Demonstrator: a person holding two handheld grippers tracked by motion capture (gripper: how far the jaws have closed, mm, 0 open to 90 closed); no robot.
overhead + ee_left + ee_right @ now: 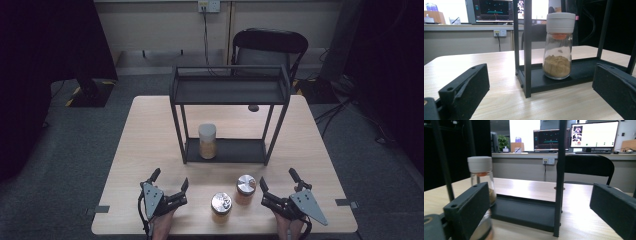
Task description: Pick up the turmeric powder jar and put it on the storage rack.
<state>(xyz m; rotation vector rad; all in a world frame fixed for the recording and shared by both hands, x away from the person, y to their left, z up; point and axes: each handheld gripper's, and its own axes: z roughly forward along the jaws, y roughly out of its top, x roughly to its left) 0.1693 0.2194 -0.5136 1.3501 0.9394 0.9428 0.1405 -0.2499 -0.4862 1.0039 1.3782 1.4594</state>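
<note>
While upright, silver-lidded jar (245, 188), amber contents

The high view looks forward and down from above the person's edge of the bench (150, 130), taking in the whole black rack (229, 112) at mid-distance. The left gripper view sits low, just above the benchtop, close in front of the rack's (527, 50) left post, facing level toward it. The right gripper view is equally low, in front of the rack's (560, 177) right post, also level. All three share the rack's lower shelf and the white-capped jar (207, 141) on it, seen at (557, 46) and (481, 173).
</note>
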